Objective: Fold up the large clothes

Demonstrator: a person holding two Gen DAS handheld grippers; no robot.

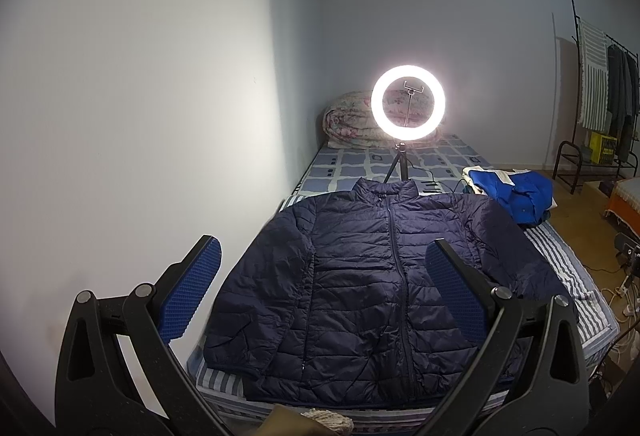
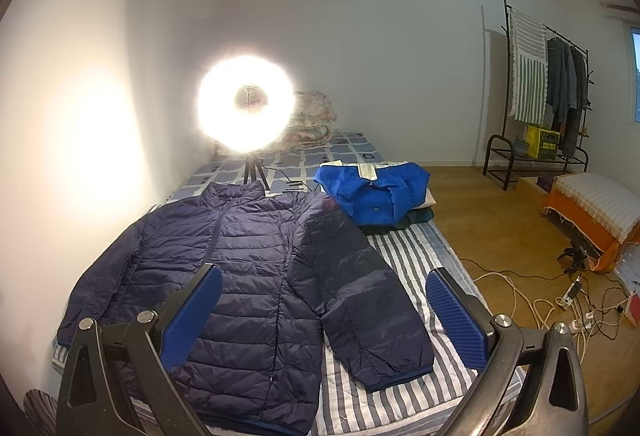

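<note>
Lying flat on the bed (image 2: 420, 256) just in front of the ring light (image 1: 407, 101), zip up, the jacket (image 1: 360, 276) looks light, puffy & slippery, so w/ left gripper (image 1: 320, 290) & right gripper (image 2: 324, 316) both wide and empty, best pinch the cuffs or hem.

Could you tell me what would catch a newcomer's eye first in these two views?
The glaring ring light on its tripod at the far end of the bed dominates. In front of it a navy puffer jacket lies spread flat, zipped, and a bright blue garment sits crumpled beside its collar.
</note>
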